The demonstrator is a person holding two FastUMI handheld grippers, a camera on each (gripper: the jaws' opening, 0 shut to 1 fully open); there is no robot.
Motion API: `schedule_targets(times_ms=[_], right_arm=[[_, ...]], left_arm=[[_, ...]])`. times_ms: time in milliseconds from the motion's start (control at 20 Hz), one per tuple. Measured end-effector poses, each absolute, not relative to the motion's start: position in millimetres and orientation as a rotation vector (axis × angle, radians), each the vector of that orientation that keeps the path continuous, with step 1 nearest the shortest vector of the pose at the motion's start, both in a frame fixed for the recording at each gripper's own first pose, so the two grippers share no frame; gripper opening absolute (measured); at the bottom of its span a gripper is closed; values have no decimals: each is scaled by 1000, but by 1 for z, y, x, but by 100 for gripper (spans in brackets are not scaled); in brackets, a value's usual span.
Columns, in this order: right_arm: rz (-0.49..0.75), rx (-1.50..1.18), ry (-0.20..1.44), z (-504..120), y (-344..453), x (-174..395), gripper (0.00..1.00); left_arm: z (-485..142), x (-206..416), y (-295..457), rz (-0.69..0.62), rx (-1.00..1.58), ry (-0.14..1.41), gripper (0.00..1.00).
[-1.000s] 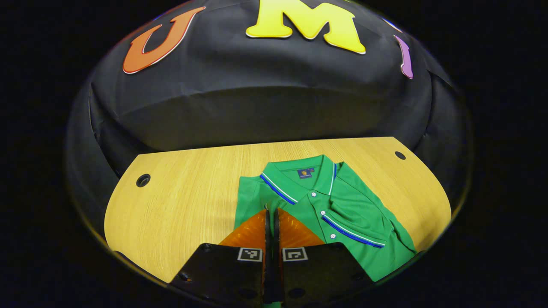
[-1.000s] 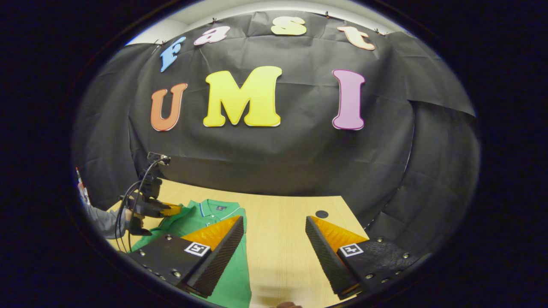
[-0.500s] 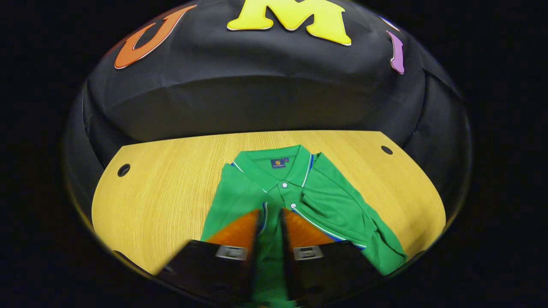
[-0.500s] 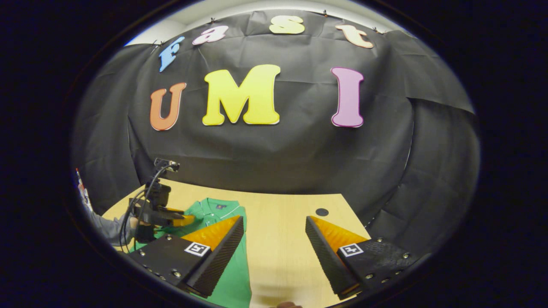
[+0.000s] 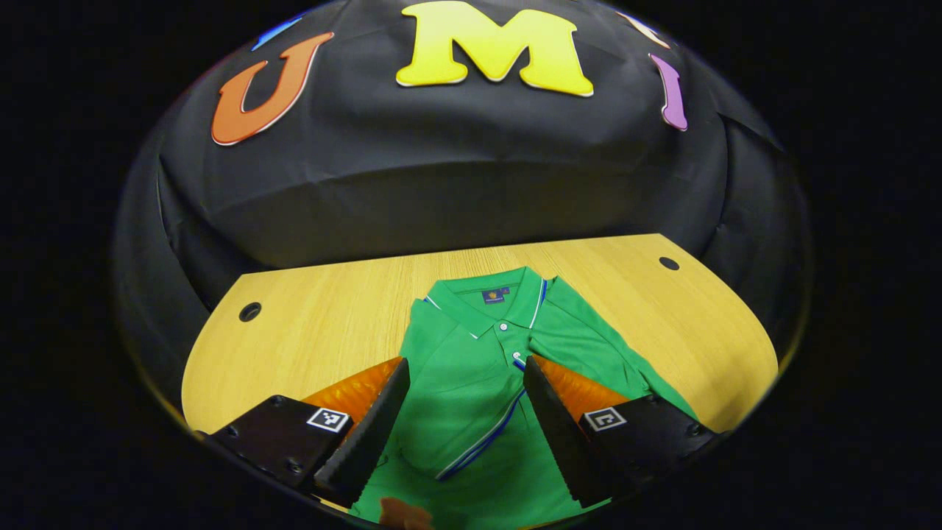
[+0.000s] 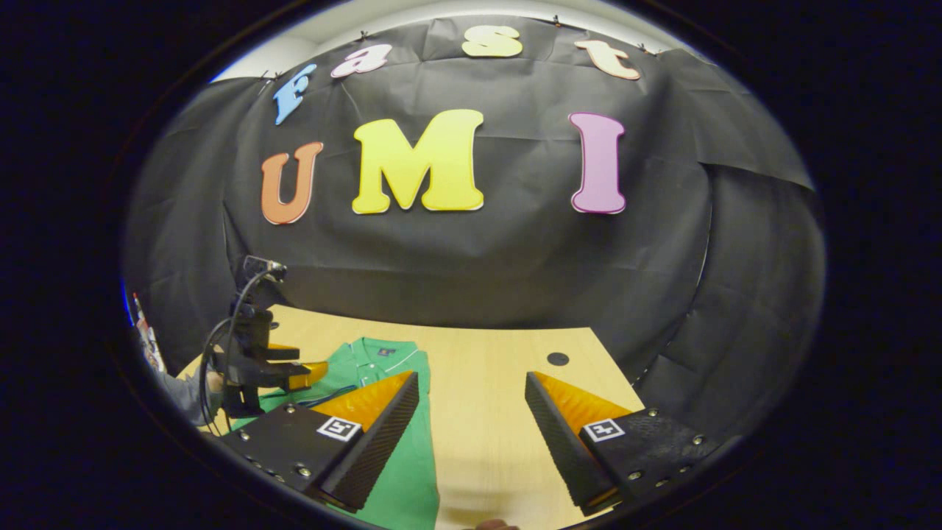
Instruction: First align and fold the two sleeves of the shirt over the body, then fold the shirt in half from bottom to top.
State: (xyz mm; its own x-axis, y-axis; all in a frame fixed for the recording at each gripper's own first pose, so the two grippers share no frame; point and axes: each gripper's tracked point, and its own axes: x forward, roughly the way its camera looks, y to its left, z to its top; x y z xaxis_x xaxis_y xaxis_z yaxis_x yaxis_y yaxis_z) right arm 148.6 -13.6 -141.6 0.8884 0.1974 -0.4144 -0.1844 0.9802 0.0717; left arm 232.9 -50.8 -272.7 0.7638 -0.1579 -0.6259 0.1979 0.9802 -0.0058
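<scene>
Lying lengthwise on table [image 5: 316, 324], shirt [image 5: 471, 368] collar toward wall; both tongs [image 5: 464, 412] [image 6: 471, 423] wide open, empty.

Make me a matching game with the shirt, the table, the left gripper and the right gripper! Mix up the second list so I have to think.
Things:
1. shirt
2. table
3. left gripper
4. right gripper

Descriptions:
A. light wood with round holes
B. open above bare table beside the shirt
C. green, blue-and-white trim, lying flat
D. open over the shirt's front

Pairs: 1-C, 2-A, 3-D, 4-B
</scene>
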Motion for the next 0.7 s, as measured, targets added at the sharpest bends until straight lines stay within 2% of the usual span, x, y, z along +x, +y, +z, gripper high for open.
schedule_targets(times_ms=[350, 700], right_arm=[[235, 29, 508, -164, 9, 86, 94], [245, -8, 618, -213, 13, 8, 94]], left_arm=[[-206, 140, -13, -172, 20, 587, 100], [-245, 16, 17, -141, 30, 735, 100]])
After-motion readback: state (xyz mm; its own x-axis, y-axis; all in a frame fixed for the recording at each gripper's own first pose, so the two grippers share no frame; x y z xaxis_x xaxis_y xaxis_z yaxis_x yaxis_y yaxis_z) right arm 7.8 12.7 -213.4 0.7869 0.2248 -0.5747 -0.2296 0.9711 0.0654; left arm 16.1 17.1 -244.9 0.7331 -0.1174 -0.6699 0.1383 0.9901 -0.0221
